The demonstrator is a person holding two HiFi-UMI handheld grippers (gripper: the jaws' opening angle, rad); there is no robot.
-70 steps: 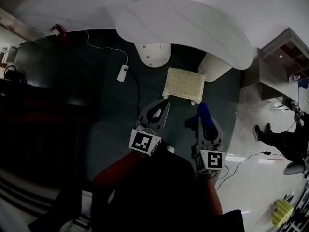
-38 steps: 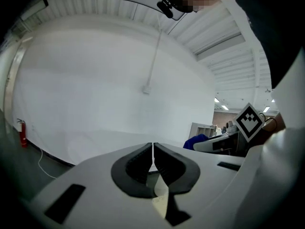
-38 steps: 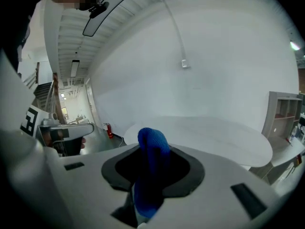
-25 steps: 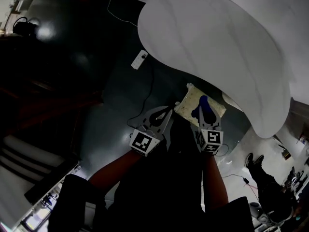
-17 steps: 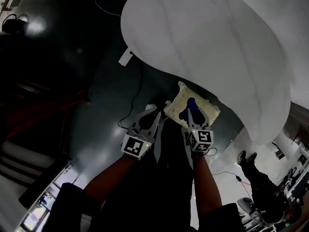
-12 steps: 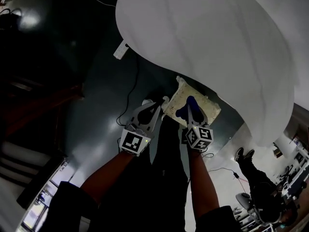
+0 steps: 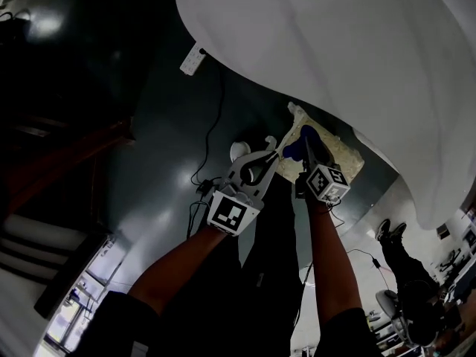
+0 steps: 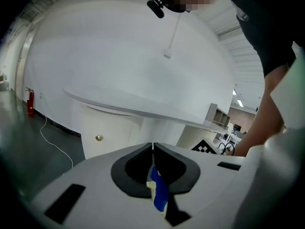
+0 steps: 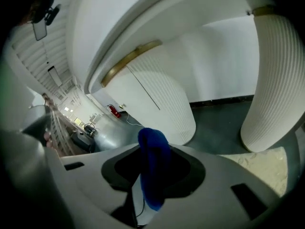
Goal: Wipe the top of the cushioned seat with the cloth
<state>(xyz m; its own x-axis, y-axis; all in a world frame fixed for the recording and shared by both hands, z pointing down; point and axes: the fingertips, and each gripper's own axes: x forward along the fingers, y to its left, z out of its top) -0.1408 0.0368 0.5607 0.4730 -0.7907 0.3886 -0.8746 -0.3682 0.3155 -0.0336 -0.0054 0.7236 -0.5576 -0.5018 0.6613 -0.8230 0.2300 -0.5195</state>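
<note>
Head view: right gripper (image 7: 307, 143) clamps blue cloth (image 7: 292, 151) over cream cushioned seat (image 7: 340, 155) (white table (image 7: 335, 50) overhangs dark floor (image 7: 171, 147)); left gripper (image 7: 277, 153) pinched shut.

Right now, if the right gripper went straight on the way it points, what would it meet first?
Probably the ribbed white pedestal under the table. The right gripper, shut on the cloth, aims at it past the seat. Depth is unclear.

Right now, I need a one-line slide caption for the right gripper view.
Right gripper shut on the blue cloth, cushioned seat at lower right, two ribbed white pedestals beyond.
</note>
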